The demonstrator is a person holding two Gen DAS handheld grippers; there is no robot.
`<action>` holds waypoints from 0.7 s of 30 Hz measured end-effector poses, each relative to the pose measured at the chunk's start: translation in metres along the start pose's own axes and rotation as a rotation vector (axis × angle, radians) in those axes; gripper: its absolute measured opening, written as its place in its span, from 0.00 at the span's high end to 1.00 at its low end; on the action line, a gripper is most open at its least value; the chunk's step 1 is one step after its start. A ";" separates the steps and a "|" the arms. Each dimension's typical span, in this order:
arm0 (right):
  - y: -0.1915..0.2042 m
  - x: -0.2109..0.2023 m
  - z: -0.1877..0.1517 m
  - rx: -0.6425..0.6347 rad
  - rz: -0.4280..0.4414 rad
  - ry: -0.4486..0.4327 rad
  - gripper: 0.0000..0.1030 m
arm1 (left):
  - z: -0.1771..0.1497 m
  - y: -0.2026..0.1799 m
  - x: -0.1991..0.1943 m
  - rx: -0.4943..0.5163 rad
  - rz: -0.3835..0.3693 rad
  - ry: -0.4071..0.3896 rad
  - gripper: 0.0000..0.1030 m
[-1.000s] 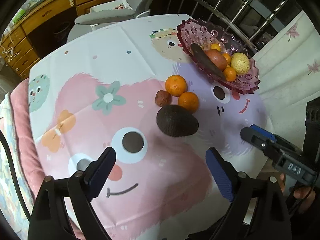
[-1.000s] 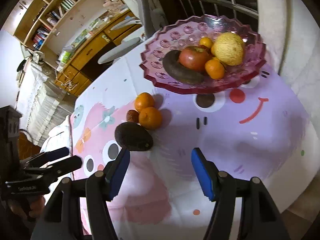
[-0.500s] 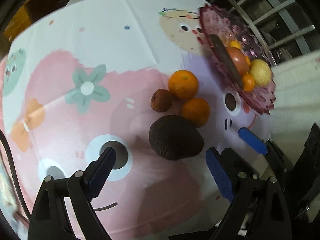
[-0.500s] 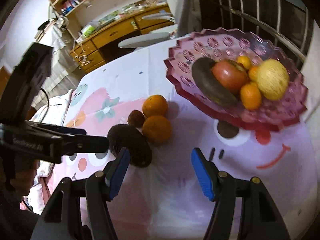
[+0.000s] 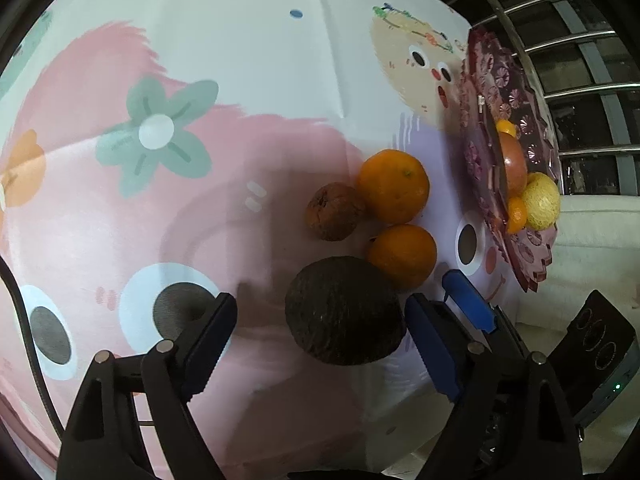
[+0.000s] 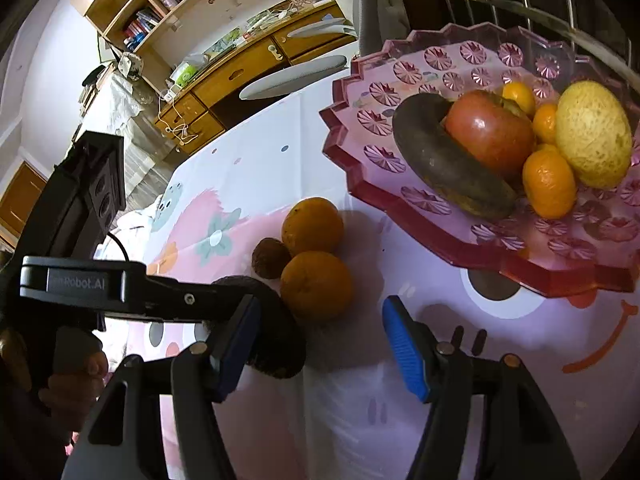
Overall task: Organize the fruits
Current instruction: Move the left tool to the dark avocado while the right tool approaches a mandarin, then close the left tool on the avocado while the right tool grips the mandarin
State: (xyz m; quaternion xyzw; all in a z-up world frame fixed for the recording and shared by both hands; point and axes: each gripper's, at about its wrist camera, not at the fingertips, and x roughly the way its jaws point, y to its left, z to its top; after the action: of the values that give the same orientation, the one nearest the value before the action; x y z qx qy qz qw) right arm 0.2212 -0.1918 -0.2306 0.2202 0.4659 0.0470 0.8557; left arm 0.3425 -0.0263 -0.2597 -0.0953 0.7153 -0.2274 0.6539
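Closing in: left gripper [image 5: 320,344], jaws wide, now straddles avocado [image 5: 344,312]; right gripper [image 6: 320,344], also wide, nearer avocado than before.

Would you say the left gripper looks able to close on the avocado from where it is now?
Probably yes: the left gripper is open, the avocado lies between its fingers, and nothing blocks it.

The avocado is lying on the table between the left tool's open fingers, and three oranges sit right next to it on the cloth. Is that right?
Almost. Only two oranges sit on the cloth, plus one small brown fruit. The left wrist view shows this. The rest holds: the avocado lies on the table between the left tool's open fingers.
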 end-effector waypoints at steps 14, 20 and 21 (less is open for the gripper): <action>-0.016 0.011 0.006 0.051 0.090 -0.031 0.38 | 0.000 0.001 0.010 -0.108 -0.047 0.007 0.34; -0.018 0.016 0.011 0.040 0.089 -0.020 0.38 | -0.002 -0.002 0.012 -0.121 -0.044 0.003 0.42; -0.018 0.017 0.012 0.037 0.091 -0.017 0.38 | -0.002 -0.002 0.013 -0.124 -0.048 0.003 0.43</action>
State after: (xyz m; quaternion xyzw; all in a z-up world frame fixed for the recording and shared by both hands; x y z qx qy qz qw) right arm 0.2384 -0.2067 -0.2458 0.2571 0.4491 0.0753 0.8524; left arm 0.3389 -0.0337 -0.2702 -0.1525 0.7263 -0.1983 0.6402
